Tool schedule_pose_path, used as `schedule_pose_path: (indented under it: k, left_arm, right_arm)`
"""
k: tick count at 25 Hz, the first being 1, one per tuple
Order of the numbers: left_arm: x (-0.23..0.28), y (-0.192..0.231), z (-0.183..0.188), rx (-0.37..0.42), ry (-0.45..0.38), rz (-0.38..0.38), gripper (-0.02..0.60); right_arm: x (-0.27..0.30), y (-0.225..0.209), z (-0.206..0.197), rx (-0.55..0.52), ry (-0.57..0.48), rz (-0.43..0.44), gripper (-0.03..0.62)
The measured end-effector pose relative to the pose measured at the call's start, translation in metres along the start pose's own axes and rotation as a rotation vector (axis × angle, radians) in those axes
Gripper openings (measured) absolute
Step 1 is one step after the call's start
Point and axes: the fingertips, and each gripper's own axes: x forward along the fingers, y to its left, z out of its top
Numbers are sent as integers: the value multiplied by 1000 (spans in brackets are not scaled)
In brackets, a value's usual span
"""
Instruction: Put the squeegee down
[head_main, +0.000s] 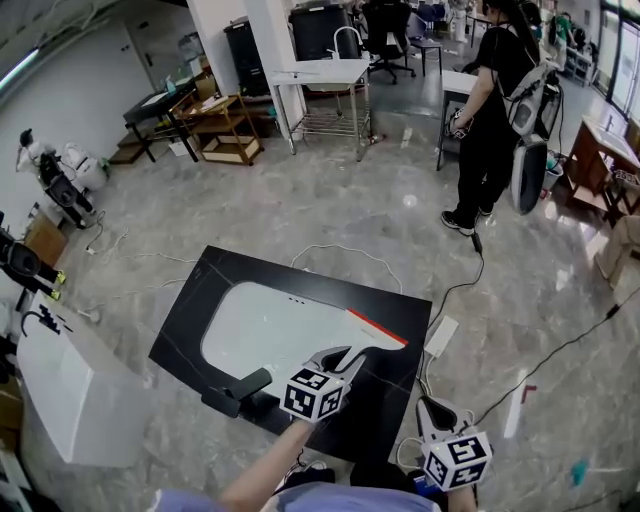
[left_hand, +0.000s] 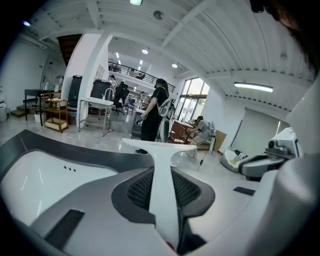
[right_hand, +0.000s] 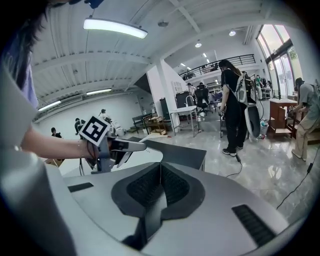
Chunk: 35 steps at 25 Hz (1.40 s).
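Note:
A white squeegee with a red-orange blade edge is held over the near right part of a black-framed panel with a white centre. My left gripper is shut on its handle. In the left gripper view the white handle runs out between the jaws to a T-shaped head above the panel. My right gripper hangs off the panel's near right corner, its jaws shut with nothing between them. The right gripper looks towards the left gripper and the panel.
A black block lies at the panel's near edge. A white box stands to the left. Cables trail over the grey floor on the right. A person stands at the back right, near tables and shelves.

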Motion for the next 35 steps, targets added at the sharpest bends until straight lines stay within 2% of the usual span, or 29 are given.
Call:
schedule_pose_path:
  k: [3, 6, 11, 14, 18, 21, 26, 29, 32, 35]
  left_arm:
    - [32, 5, 7, -2, 10, 7, 87]
    - [63, 13, 7, -52, 17, 26, 87]
    - [94, 46, -14, -147, 61, 188, 87]
    - [107, 58, -24, -146, 88, 257, 87]
    - [118, 76, -28, -106, 109, 335, 87]
    - [124, 88, -29, -122, 120, 370, 87]
    - [130, 97, -39, -145, 156, 389, 87]
    - [134, 93, -43, -141, 174, 349, 91]
    - [139, 86, -42, -159, 176, 285, 159]
    - [139, 81, -41, -167, 182, 253, 227]
  right_arm:
    - [4, -6, -2, -4, 14, 20, 18]
    - [8, -16, -4, -3, 26, 28, 18]
    - [10, -26, -10, 6, 46, 44, 18]
    - [11, -31, -11, 2, 50, 48, 18]
    - [14, -36, -11, 4, 55, 50, 18]
    - [15, -40, -14, 12, 61, 43, 18]
    - [15, -43, -22, 25, 73, 33, 18]
    - [13, -43, -23, 24, 81, 17, 18]
    - [14, -43, -24, 22, 83, 10, 18]
    - [15, -38, -23, 17, 81, 9, 18]
